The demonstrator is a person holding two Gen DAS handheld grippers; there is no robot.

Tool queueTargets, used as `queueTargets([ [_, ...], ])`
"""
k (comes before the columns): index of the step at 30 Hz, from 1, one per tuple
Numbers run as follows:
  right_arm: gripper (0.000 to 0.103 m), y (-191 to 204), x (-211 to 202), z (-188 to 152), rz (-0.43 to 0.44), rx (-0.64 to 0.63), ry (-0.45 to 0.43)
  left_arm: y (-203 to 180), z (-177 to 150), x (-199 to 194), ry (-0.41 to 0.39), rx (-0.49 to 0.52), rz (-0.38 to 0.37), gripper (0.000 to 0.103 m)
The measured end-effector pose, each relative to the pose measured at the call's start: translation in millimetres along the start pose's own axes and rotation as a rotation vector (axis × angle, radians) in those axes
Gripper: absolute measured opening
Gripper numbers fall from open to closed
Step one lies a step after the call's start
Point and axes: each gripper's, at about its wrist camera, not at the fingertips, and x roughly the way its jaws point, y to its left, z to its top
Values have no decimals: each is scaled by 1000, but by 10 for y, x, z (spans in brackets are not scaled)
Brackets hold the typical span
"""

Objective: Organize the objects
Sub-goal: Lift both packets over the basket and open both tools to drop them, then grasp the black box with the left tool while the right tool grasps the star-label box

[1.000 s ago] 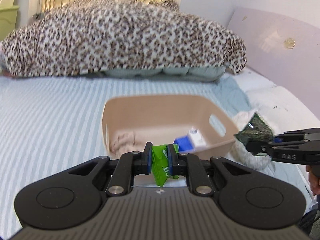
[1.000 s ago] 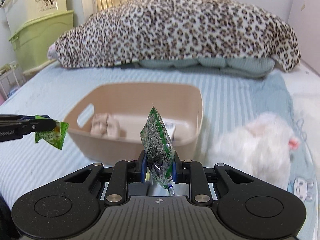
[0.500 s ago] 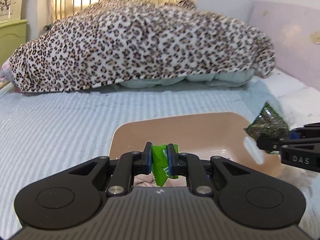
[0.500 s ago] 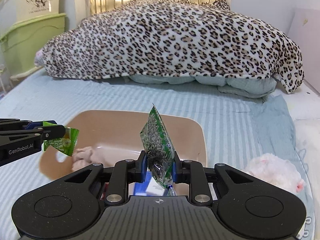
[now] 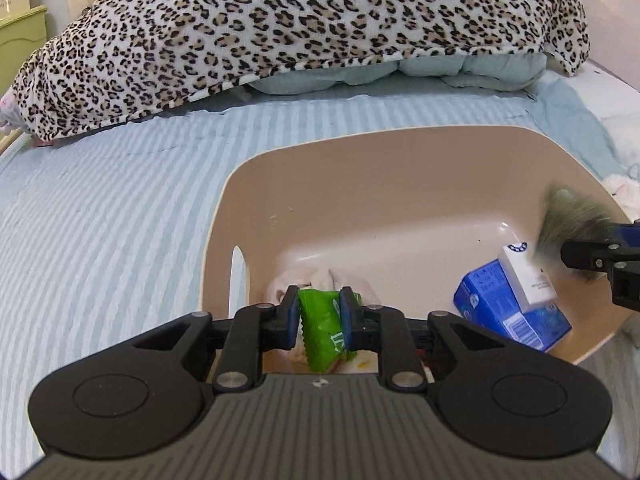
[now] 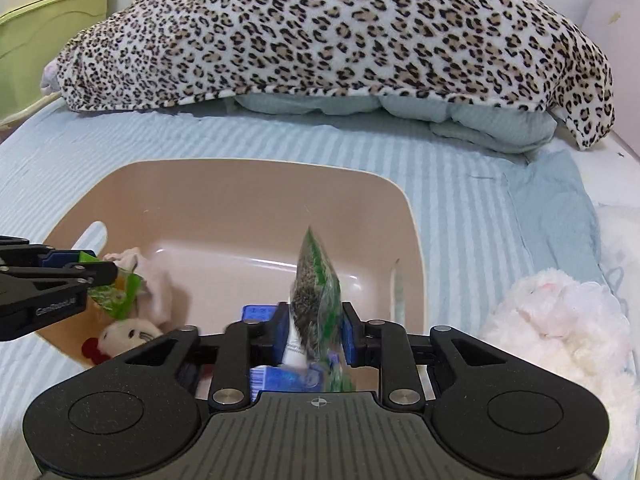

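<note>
A beige plastic bin (image 5: pixel 400 168) (image 6: pixel 256 192) sits on the striped bed. My left gripper (image 5: pixel 320 316) (image 6: pixel 100 276) is over the bin's left side, its jaws parted a little around a bright green snack packet (image 5: pixel 322 332) (image 6: pixel 116 296) that still sits between them. My right gripper (image 6: pixel 314 330) (image 5: pixel 568 254) is over the bin's right side, jaws parted around a blurred sunflower-seed bag (image 6: pixel 316 292) (image 5: pixel 568 216). Inside the bin lie a blue carton (image 5: pixel 508 308) with a white box (image 5: pixel 524 276) on it and a small pink plush (image 6: pixel 132 328).
A leopard-print blanket (image 5: pixel 320 20) (image 6: pixel 340 36) is heaped on pillows at the bed's far end. A white fluffy plush (image 6: pixel 560 328) lies on the bed right of the bin. Green storage boxes (image 6: pixel 44 44) stand at the left.
Both grippers have moved forward and down over the bin. Their jaws have widened a little, and the seed bag is now blurred with motion.
</note>
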Motion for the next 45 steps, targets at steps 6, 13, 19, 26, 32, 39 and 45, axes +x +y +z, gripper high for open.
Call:
queueTargets([
  [6, 68, 24, -369, 45, -3, -10, -62, 30, 3, -358, -89, -29, -10, 78],
  [13, 77, -80, -821, -100, 14, 48, -87, -27, -47, -766, -79, -58, -61, 78],
  [19, 78, -208, -999, -364, -13, 75, -37, -175, -213, -997, -60, -25, -79, 78],
  [26, 78, -337, -1019, -687, -32, 115, 23, -317, -528, -1003, -7, -32, -118, 78],
  [32, 79, -361, -942, -869, -42, 133, 57, -472, -749, -900, 47, -1, -129, 78],
  [39, 80, -430, -798, -964, -65, 147, 81, -650, -840, -613, 97, -11, -147, 78],
  [45, 80, -583, -688, -1001, -90, 195, 86, -866, -848, -384, 136, -38, -189, 78],
])
